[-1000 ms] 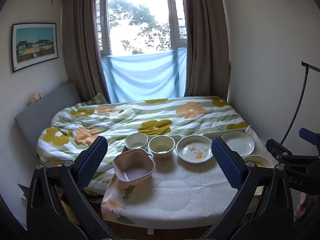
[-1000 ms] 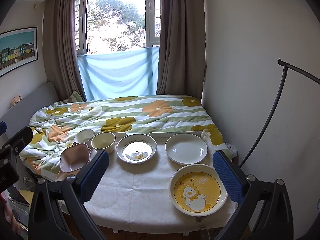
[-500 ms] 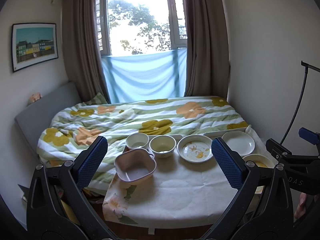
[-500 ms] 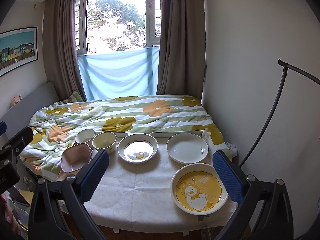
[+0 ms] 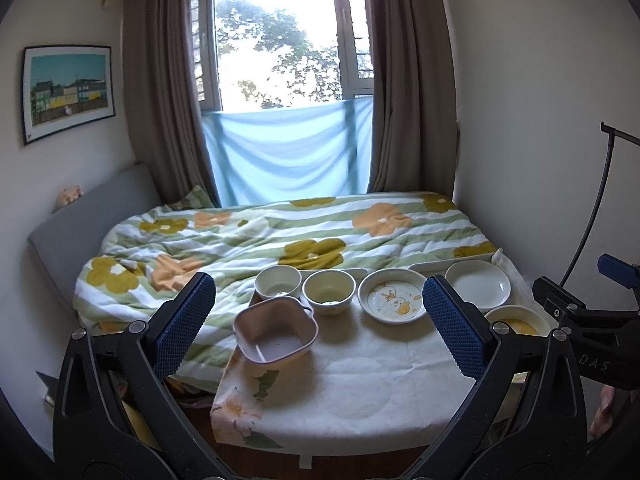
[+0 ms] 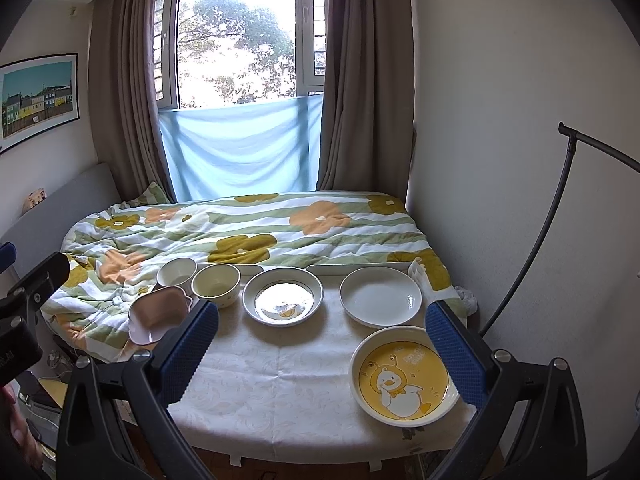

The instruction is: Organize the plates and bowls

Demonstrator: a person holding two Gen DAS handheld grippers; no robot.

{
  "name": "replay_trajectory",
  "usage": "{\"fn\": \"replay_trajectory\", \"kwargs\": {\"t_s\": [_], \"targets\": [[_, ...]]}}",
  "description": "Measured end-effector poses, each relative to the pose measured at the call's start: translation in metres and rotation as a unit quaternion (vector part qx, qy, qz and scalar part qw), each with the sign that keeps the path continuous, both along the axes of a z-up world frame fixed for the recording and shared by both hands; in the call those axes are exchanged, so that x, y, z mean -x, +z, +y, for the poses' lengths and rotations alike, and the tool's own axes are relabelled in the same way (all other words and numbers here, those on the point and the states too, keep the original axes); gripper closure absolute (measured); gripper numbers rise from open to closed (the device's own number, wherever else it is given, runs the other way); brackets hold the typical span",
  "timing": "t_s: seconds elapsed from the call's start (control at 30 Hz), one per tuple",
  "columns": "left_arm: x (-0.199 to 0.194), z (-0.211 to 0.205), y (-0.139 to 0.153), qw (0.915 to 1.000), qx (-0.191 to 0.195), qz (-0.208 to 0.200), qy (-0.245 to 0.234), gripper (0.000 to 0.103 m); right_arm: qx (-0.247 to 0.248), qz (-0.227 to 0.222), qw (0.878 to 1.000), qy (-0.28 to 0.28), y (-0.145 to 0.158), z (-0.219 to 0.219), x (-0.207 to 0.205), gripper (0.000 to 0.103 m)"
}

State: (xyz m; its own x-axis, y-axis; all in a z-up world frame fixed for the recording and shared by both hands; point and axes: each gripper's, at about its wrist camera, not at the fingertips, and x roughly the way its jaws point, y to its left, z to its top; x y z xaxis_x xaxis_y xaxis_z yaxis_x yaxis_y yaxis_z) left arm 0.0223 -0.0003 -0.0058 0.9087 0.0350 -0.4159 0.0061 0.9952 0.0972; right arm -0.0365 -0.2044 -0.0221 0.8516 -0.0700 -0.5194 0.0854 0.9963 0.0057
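Small surface [image 6: 280, 380] under a white patterned cloth, set against the foot of a bed with a green-striped, flower-printed quilt [image 6: 248, 232].

Back row, left to right: small white round bowl [image 6: 177, 272]; cream round bowl [image 6: 216, 283] just beside it; wide white bowl with a duck print inside [image 6: 282, 297]; plain white round plate [image 6: 380, 296].

Front left corner: pink square-shaped bowl with small handles [image 5: 276, 334], just in front of the two small bowls.

Front right corner: large yellow plate with a cartoon duck [image 6: 405, 376], near the plain white plate.

Left gripper [image 5: 318, 322]: held above the near edge, blue-padded fingers [image 5: 184, 322] spread wide, holding nothing.

Right gripper [image 6: 322, 356]: likewise above the near edge, fingers [image 6: 456, 360] wide apart, empty, its right pad over the yellow plate's rim.
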Motion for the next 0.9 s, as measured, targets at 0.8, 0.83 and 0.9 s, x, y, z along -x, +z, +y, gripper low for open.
{"fn": "replay_trajectory", "kwargs": {"t_s": [0.8, 0.83, 0.9], "targets": [[-0.140, -0.136, -0.148, 0.9386, -0.067, 0.245, -0.233, 0.000, -0.129, 0.150, 0.967, -0.159, -0.113, -0.125, 0.014, 0.000], [-0.147, -0.146, -0.160, 0.9319, -0.073, 0.262, -0.240, 0.000, -0.138, 0.158, 0.965, -0.159, -0.124, -0.138, 0.010, 0.000], [-0.159, -0.164, -0.182, 0.9185, -0.077, 0.292, -0.256, 0.000, -0.158, 0.166, 0.961, -0.157, -0.140, -0.156, 0.006, 0.000]]}}
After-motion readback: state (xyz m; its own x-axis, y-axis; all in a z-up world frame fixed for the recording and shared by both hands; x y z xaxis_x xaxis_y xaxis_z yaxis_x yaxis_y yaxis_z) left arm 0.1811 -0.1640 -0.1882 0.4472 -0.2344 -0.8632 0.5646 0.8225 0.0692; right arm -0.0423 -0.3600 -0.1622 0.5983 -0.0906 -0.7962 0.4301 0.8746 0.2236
